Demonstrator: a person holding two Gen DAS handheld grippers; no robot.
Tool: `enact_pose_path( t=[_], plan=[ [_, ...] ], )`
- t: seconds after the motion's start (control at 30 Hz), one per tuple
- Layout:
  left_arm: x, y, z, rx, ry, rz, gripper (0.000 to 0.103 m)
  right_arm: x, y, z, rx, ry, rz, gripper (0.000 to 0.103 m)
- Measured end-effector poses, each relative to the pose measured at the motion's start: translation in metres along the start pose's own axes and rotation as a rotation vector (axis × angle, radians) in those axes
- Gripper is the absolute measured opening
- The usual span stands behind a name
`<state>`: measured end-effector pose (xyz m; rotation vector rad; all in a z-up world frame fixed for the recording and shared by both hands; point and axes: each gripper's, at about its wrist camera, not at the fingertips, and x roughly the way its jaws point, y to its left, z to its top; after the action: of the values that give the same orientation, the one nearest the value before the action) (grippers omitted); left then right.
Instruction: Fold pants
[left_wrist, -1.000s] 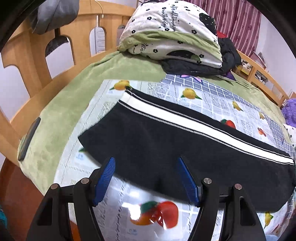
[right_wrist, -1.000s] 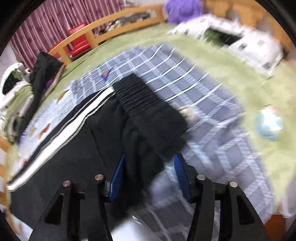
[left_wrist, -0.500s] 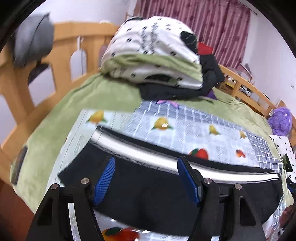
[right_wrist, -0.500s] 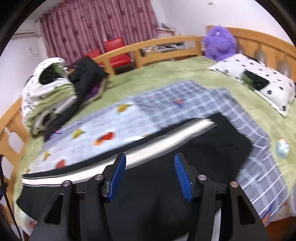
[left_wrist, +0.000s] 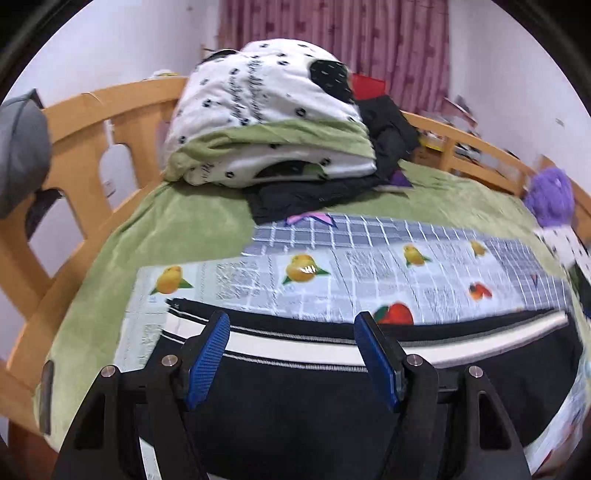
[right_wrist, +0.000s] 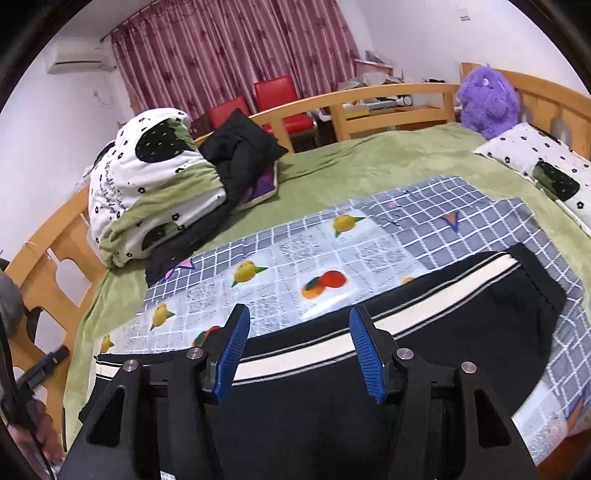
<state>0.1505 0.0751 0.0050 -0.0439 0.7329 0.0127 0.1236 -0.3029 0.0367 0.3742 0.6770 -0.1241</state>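
Black pants (left_wrist: 295, 398) with a white side stripe lie flat on a fruit-print checked mat, stretched left to right along the bed's near edge. They also show in the right wrist view (right_wrist: 443, 354), with the waistband end at the right. My left gripper (left_wrist: 291, 354) is open and empty, raised above the pants near their left end. My right gripper (right_wrist: 299, 349) is open and empty, raised above the middle of the pants. Neither touches the cloth.
The fruit-print mat (right_wrist: 295, 258) lies on a green bedspread (right_wrist: 369, 162). A folded quilt (left_wrist: 266, 122) on dark clothes sits at the far left. A purple plush (right_wrist: 487, 96) and a pillow (right_wrist: 535, 166) are at the right. A wooden rail (left_wrist: 74, 122) rings the bed.
Both grippers have lifted and pulled back from the pants, so the views tilt up toward the room. The waist end, bunched a second ago, now lies flat.
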Motion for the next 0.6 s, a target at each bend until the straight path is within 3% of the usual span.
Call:
enact_pose_path(
  t=[0.13, 0.23, 0.37, 0.5, 0.6],
  plan=[
    [0.018, 0.007, -0.018, -0.016, 0.064, -0.04, 0.068, 0.026, -0.009, -0.018, 0.0, -0.012, -0.005, 0.056],
    [0.022, 0.008, -0.018, -0.026, 0.051, -0.061, 0.068, 0.043, -0.016, -0.03, -0.037, 0.018, -0.06, 0.056],
    [0.025, 0.009, -0.013, -0.007, 0.009, 0.011, 0.068, 0.051, -0.022, -0.034, -0.062, 0.028, -0.072, 0.056],
    [0.033, 0.019, -0.007, -0.108, 0.041, -0.056, 0.068, 0.054, -0.031, -0.034, -0.063, 0.036, -0.09, 0.056],
    [0.031, 0.018, -0.007, -0.097, 0.021, -0.035, 0.068, 0.054, -0.037, -0.033, -0.05, 0.024, -0.093, 0.056]
  ],
)
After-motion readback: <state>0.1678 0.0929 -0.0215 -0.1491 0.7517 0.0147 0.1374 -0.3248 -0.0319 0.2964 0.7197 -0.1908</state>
